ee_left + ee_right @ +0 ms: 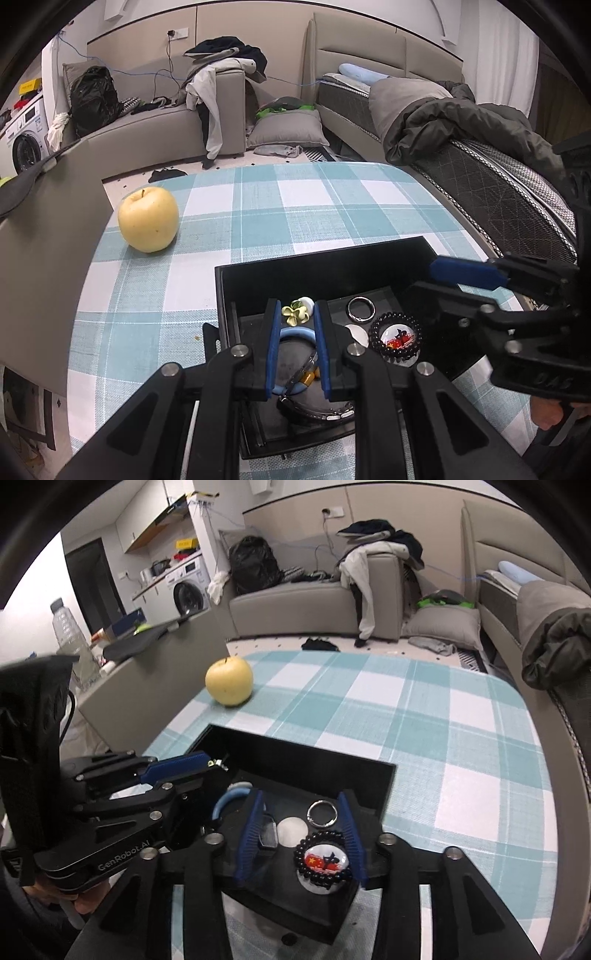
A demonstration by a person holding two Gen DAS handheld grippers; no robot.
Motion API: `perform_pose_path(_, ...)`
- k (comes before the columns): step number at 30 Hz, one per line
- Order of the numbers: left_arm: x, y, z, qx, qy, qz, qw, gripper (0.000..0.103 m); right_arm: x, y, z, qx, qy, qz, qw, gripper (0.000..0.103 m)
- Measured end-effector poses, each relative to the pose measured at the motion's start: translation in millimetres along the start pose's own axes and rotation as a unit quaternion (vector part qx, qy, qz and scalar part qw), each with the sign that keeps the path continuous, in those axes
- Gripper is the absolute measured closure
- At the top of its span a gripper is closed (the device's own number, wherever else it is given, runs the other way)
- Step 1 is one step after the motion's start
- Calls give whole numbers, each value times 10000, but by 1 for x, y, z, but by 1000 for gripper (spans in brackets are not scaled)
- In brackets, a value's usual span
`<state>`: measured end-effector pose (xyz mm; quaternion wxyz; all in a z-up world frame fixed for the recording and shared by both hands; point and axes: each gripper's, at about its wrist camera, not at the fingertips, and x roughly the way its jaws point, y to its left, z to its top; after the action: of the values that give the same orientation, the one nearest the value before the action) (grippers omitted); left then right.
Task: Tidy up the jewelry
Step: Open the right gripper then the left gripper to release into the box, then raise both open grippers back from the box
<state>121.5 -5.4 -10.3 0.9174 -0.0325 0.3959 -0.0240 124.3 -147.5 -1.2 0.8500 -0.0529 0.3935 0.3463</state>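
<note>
Both pairs of jaws hang over a black jewelry box [325, 266] on the checked tablecloth [280, 206]. Narrowly parted, the left gripper [295, 345] has its blue pads on either side of a light-blue bangle [295, 334]; whether they press it or only flank it I cannot tell. Just past its fingertips lie a small pale-yellow flower piece [295, 314] and a white bead-like bit beside it. Below the bangle, between the left fingers, a dark watch-like band [321, 411] with a metal clasp and an orange bead [308, 376] rests on the box floor.

Wider open, the right gripper [301, 834] holds nothing. Between its pads sit a black bead bracelet [323, 860] ringing a round badge with a red flag design, a silver ring [322, 812] just beyond it, a white disc [291, 830] beside the ring, and a small dark rectangular item [267, 834] touching the left-hand pad.

In the left wrist view the right gripper reaches in from the right side, its blue finger [465, 273] over the box's far right wall. In the right wrist view the left gripper comes in from the left, over the box's left corner.

Well beyond both jaws, a yellow apple [148, 218] stands on the cloth, apart from the box. Farther off are a grey sofa [314, 602] strewn with clothes, a bed and a washing machine [188, 587].
</note>
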Motion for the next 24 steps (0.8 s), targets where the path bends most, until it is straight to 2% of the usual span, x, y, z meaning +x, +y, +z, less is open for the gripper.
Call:
perform_pose_path(4, -5, 1, 0, -54, 37, 4, 10000, 89, -12, -5, 0, 85, -110, -9, 9999, 40)
perform_pose_path(6, -12, 1, -1, -69, -18, -40, 10000, 85, -18, -7, -1, 122, -169, -14, 9998, 36)
perform_pose_path(8, -20, 1, -2, -59, -106, -93, 9999, 71, -26, -9, -1, 154, -242, -42, 9996, 25)
perform_pose_path(9, -23, 1, -3, -55, -150, -95, 9998, 57, -29, -9, -1, 166, -270, -53, 9995, 21)
perform_pose_path(10, -27, 1, -4, -53, -212, -86, 9997, 48, -33, -10, -2, 185, -297, -62, 9994, 17)
perform_pose_path(12, -32, 2, -6, -73, -271, -63, 9996, 39, -38, -11, -4, 200, -317, -77, 9993, 12)
perform_pose_path(14, -37, 3, -9, -122, -273, -1, 9996, 28, -43, -11, -9, 208, -296, -118, 9993, 2)
perform_pose_path(16, -41, 5, -13, -197, -277, 62, 9994, 12, -49, -10, -14, 188, -310, -166, 9992, 0)
perform_pose_path(18, -46, 6, -17, -247, -319, 70, 9992, 4, -53, -9, -20, 143, -303, -207, 9992, 0)
perform_pose_path(19, -48, 6, -19, -252, -324, 82, 9991, 2, -54, -8, -22, 121, -291, -232, 9992, 0)
perform_pose_path(24, -51, 2, -33, -98, -246, 192, 9995, 2, -53, -5, -40, -27, -92, -338, 9994, 0)
